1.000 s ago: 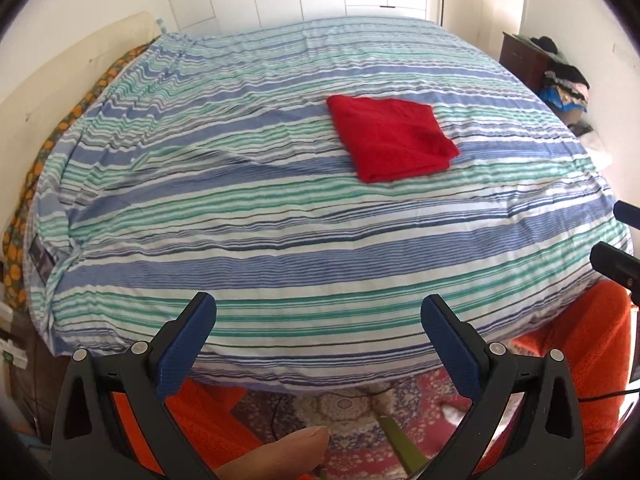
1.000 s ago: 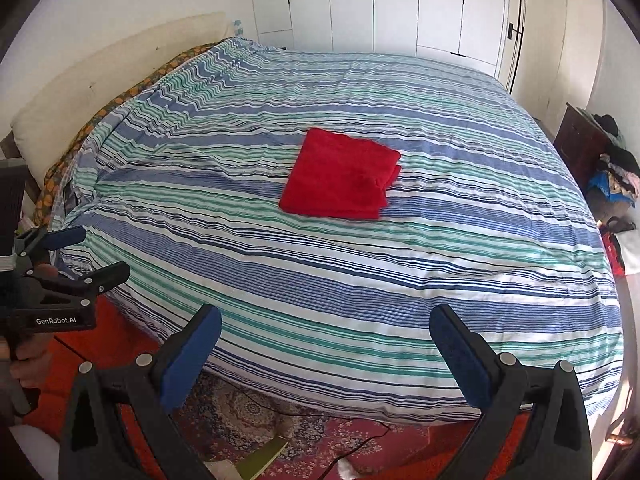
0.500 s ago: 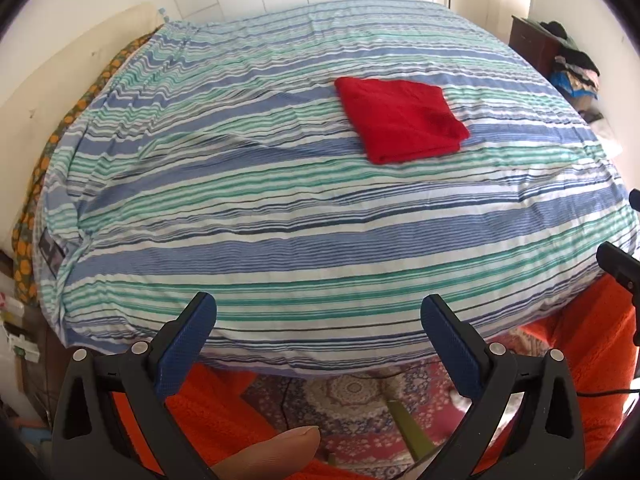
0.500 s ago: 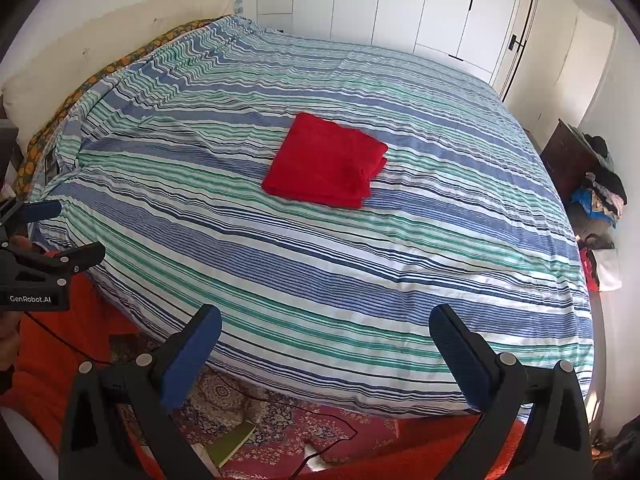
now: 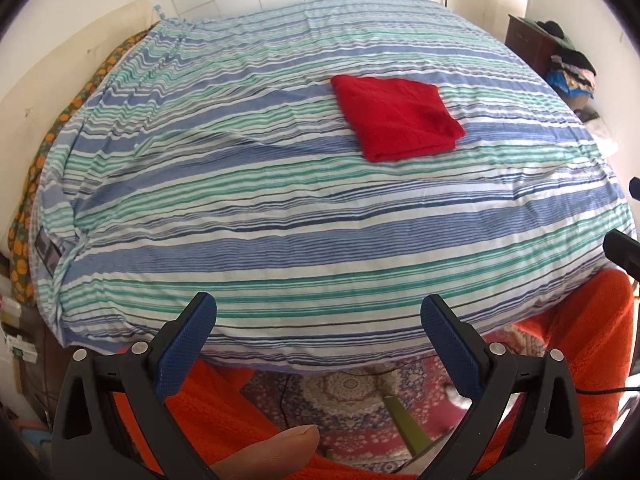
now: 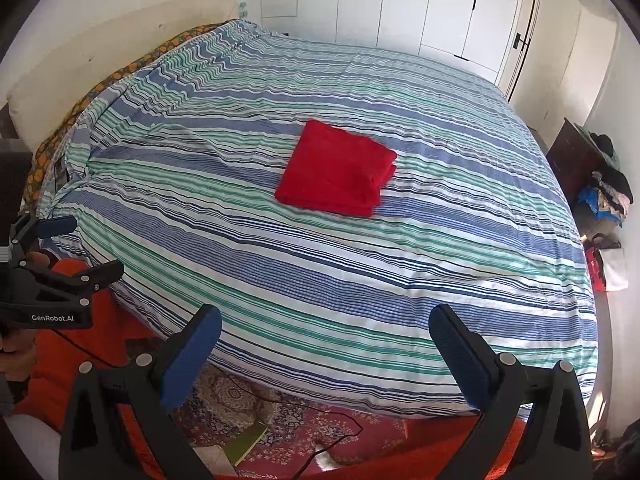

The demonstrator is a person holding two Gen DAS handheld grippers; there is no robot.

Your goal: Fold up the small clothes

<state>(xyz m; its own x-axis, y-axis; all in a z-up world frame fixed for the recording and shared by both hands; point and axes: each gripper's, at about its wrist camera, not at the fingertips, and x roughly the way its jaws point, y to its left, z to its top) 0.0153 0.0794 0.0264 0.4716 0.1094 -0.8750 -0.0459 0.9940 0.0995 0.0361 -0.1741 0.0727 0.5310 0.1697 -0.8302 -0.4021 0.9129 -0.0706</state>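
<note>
On the bed: a folded red garment [image 5: 398, 118] is laid flat on the striped duvet [image 5: 280, 208], seen at about 1 o'clock from the centre of the left wrist view and close to the centre of the right wrist view [image 6: 338, 170].
Garment shape: a neat rectangle is formed, with stacked folded edges shown along its right side in the right wrist view.
Bed cover: blue, green and white stripes are spread across the whole duvet [image 6: 360, 280], lightly wrinkled.
Left gripper [image 5: 318, 320]: the jaws are held wide apart with nothing between them, at 6 o'clock in its own view, well apart from the garment; it is also seen at 9 o'clock in the right wrist view [image 6: 60, 252].
Right gripper [image 6: 326, 332]: the jaws are spread wide and nothing is gripped, at 6 o'clock in its own view, off the near edge of the bed.
Person: orange clothing [image 5: 580, 340] is seen at 4 o'clock below the bed edge, and a fingertip [image 5: 276, 452] at 6 o'clock, in the left wrist view.
Floor: a patterned rug [image 6: 248, 404] is seen at 6 o'clock beside the bed.
Background: white wardrobe doors [image 6: 400, 4] are set at 12 o'clock, and a heap of clothes [image 6: 604, 188] on dark furniture at 3 o'clock.
</note>
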